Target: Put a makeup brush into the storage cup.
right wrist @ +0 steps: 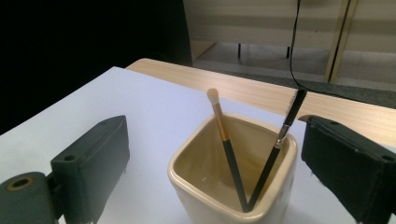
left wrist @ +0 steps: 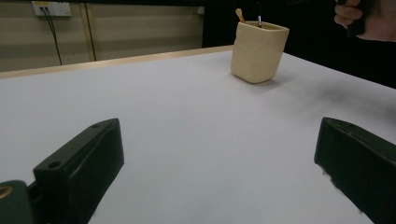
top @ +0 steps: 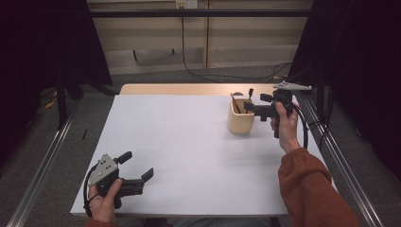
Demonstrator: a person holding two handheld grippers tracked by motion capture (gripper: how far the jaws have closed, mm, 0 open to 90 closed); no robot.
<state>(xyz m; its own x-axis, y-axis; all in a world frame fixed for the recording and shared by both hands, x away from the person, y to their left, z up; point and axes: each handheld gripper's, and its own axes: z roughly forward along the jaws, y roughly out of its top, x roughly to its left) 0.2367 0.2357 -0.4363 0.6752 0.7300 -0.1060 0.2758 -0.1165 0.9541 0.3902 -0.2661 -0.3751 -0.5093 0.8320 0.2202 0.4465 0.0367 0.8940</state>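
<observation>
Where two brushes stand: plain unlabelled cream cup.

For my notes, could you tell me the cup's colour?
The cup is cream, clearest in the right gripper view.

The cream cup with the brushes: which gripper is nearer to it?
Right. The right gripper hovers open right over the cup; the left gripper rests open at the table's near left corner, far away.

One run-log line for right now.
cup: two brushes inside | right gripper: jaws open, over cup, holding nothing | left gripper: jaws open, holding nothing, near table edge
</observation>
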